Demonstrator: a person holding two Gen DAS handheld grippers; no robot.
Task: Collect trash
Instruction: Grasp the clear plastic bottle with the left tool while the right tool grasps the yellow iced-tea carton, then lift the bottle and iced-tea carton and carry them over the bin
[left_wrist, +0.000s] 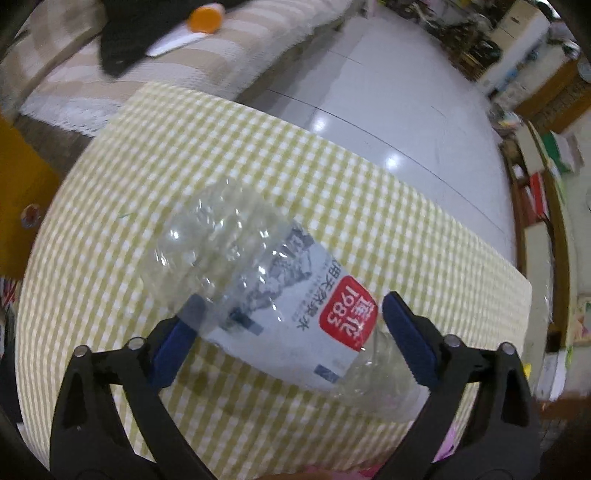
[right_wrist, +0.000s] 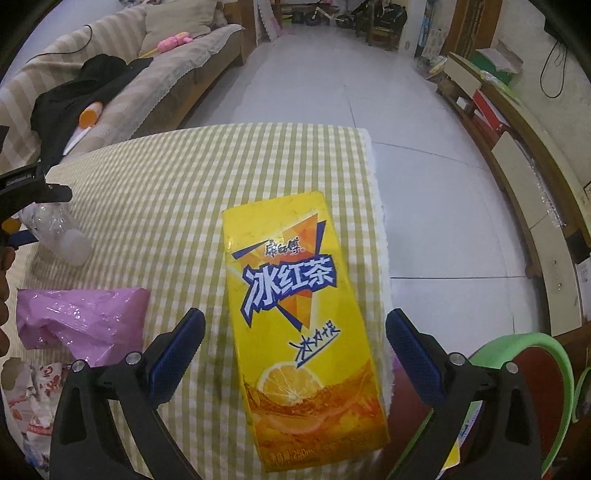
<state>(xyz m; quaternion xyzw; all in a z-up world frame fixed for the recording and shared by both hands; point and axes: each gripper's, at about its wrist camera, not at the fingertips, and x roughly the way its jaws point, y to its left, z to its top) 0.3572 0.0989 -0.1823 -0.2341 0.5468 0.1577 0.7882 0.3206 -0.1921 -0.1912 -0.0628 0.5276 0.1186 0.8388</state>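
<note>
Straddling the crushed clear plastic bottle (left_wrist: 280, 306) on the green-checked table (left_wrist: 258, 155), the left gripper (left_wrist: 291, 325) is spread; right gripper (right_wrist: 295, 347) likewise over the yellow tea carton (right_wrist: 295, 314) near the table's right edge — close squarely, though contact seems not yet made.

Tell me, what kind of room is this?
Probably a home living room: a striped sofa beside a table with a checked cloth, a shiny tiled floor, and kids' bikes at the far end.
</note>
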